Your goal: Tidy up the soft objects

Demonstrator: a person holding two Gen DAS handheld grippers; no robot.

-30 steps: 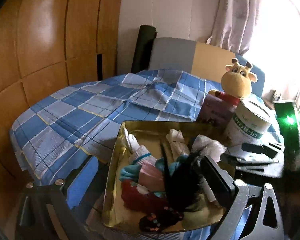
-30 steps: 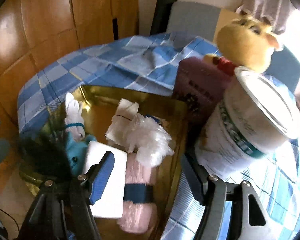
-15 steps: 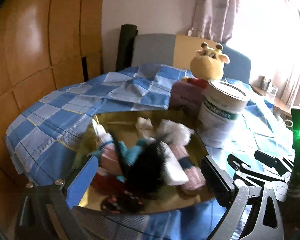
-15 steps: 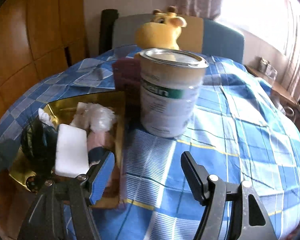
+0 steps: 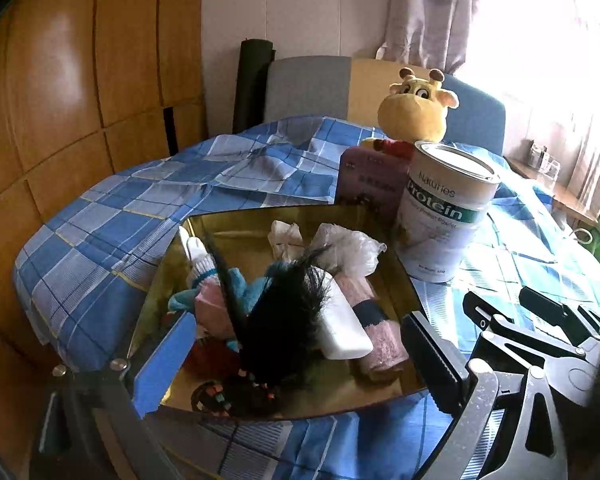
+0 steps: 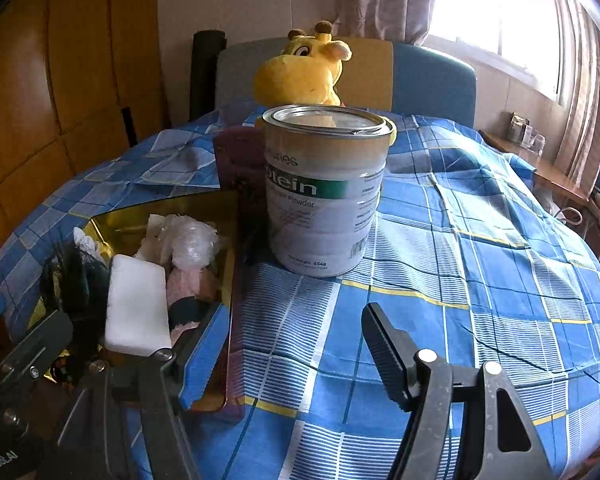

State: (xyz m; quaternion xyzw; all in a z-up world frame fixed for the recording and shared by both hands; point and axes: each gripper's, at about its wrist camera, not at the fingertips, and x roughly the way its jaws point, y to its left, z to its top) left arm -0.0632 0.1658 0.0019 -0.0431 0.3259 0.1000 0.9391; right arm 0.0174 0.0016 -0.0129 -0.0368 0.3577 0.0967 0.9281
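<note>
risk: in my judgement the black feather tuft stands above the pile at frame centre and could snag a jaw and drag lighter pieces out of the gold tray
risk two: the protein tin stands just beside the tray's right edge; a sideways reach may knock it
soft objects: white sponge block, pink roll, crinkled white plastic, heaped in the tray, lower centre
left gripper: wide, nothing held, over the tray
right gripper: wide, nothing held, over bare checked cloth
plush giraffe: upper centre, behind the tin
</note>
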